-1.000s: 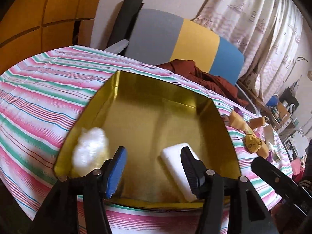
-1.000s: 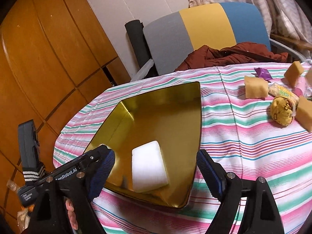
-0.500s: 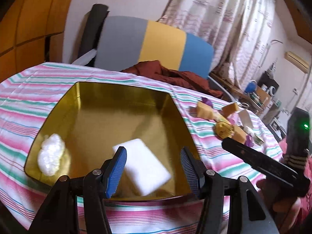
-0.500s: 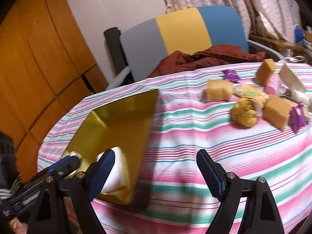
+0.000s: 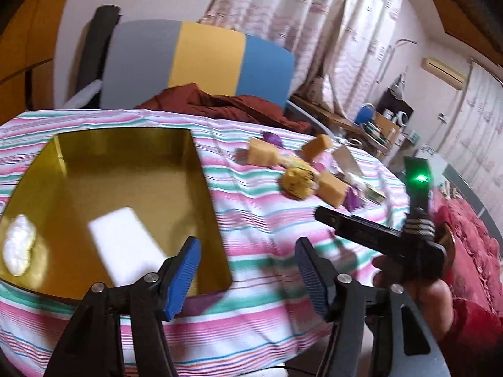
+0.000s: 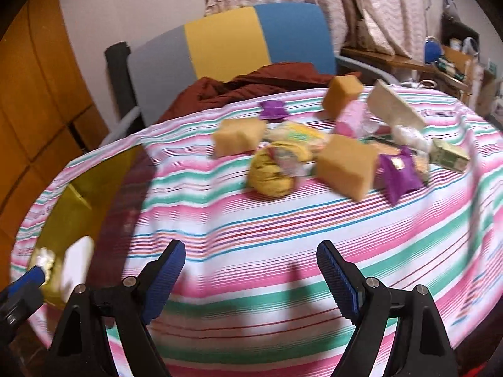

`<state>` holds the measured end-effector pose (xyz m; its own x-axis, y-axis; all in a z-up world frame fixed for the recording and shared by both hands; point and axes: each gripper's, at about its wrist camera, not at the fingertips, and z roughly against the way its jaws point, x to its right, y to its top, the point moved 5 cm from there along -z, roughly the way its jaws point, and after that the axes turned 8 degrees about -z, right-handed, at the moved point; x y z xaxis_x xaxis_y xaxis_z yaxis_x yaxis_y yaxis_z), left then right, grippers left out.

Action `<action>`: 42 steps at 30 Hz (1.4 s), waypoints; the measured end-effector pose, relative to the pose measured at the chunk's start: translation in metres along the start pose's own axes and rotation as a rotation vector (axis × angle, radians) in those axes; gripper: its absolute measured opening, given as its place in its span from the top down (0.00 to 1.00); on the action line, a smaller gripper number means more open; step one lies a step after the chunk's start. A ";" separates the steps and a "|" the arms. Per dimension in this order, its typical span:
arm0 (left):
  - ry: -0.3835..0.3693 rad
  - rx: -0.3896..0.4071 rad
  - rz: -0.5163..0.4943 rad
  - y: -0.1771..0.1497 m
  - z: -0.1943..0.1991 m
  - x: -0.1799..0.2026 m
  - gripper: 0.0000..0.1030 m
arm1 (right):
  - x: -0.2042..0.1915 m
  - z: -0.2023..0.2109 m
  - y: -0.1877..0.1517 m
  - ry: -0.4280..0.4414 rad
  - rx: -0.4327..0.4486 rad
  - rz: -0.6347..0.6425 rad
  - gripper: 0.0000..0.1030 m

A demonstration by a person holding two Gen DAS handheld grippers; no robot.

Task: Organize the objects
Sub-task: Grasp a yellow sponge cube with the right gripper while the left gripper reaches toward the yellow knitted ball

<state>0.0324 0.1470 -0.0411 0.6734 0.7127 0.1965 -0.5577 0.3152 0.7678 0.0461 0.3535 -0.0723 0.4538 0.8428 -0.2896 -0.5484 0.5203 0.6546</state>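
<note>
At the far left a gold tin (image 5: 201, 169) sits on the striped tablecloth (image 5: 257, 220), and inside it lie a white fluffy wad (image 5: 19, 245) by the left wall and a white block (image 5: 129, 245) near the middle. The left gripper (image 5: 246, 270) hangs over the tin's near right corner with its jaws spread and nothing between them. To the right, well apart from the tin, a loose pile waits on the cloth: a tan sponge (image 6: 239, 136), a yellow ball (image 6: 272, 172) just in front of it, a second tan sponge (image 6: 345, 166) beside the ball, a third sponge (image 6: 342, 95) farther back, purple packets (image 6: 399, 174), a pink piece (image 6: 350, 121) and a pale flat slab (image 6: 394, 106) leaning at a tilt. The right gripper (image 6: 251, 276) hovers over bare cloth in front of that pile, jaws wide apart and holding nothing. Behind the table stands a grey, yellow and blue chair (image 6: 226, 44) with a dark red cloth (image 6: 251, 84) heaped on it.
</note>
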 end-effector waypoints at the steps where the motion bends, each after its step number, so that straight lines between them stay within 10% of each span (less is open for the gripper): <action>1: -0.013 -0.005 -0.007 0.000 -0.002 0.006 0.37 | 0.008 -0.002 0.002 -0.005 -0.003 -0.009 0.16; 16: -0.075 -0.100 -0.096 -0.010 -0.029 0.061 0.37 | 0.085 -0.055 0.061 -0.123 0.033 0.025 0.15; 27: -0.087 -0.151 -0.098 -0.008 -0.048 0.069 0.37 | 0.085 -0.075 0.091 -0.045 0.033 0.097 0.10; 31: -0.091 -0.171 -0.084 -0.005 -0.060 0.070 0.37 | 0.087 -0.087 0.085 -0.028 -0.021 0.096 0.29; 42: -0.046 -0.191 -0.081 0.026 -0.110 0.074 0.36 | 0.093 -0.083 0.075 -0.040 0.004 0.051 0.35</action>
<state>0.0140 0.2770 -0.0741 0.7387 0.6521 0.1703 -0.5800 0.4863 0.6535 -0.0110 0.4824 -0.1086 0.4533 0.8617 -0.2279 -0.5684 0.4765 0.6708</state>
